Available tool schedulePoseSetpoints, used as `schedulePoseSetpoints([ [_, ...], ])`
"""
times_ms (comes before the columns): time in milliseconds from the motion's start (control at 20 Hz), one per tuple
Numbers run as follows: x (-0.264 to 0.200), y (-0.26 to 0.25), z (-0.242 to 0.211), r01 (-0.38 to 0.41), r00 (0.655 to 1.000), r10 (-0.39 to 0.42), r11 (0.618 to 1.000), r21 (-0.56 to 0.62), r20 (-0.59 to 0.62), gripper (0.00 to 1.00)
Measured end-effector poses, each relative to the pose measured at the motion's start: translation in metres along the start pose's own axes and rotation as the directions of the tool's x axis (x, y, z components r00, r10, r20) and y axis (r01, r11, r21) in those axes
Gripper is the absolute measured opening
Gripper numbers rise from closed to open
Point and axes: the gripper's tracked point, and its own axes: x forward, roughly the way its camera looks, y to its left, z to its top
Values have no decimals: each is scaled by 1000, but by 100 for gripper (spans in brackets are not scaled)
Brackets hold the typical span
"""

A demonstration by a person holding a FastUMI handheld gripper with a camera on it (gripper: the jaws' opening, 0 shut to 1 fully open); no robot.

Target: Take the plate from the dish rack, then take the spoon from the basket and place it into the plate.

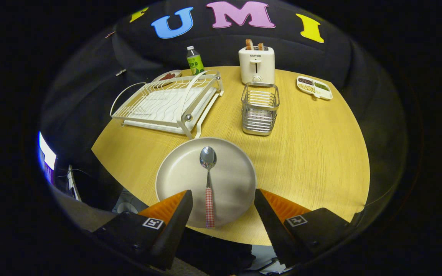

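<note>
Lengthwise, spoon [208,180] on plate [206,181], bowl away from open gripper [223,199].

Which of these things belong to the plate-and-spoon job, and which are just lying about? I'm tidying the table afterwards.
Belonging to the job:
plate, on the table just ahead of the open gripper
spoon, lying in the plate
dish rack
basket

Just lying about:
toaster with bread in its slots
bottle
divided snack tray
small dish behind the rack

Cream plate [228,180]; spoon [208,180] handle red-white checked.
</note>
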Motion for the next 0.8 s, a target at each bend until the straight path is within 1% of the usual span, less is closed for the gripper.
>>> schedulePoseSetpoints([
  [200,-26,-15,47,4,990,-9,999,36,141,99],
  [350,-54,-33,88,11,964,-17,1000,25,264,99],
  [500,-91,-50,131,-1,926,-5,1000,17,378,99],
  [600,-121,-63,155,1,896,4,1000,-10,443,99],
  [800,-183,-92,199,70,833,8,990,-120,553,99],
])
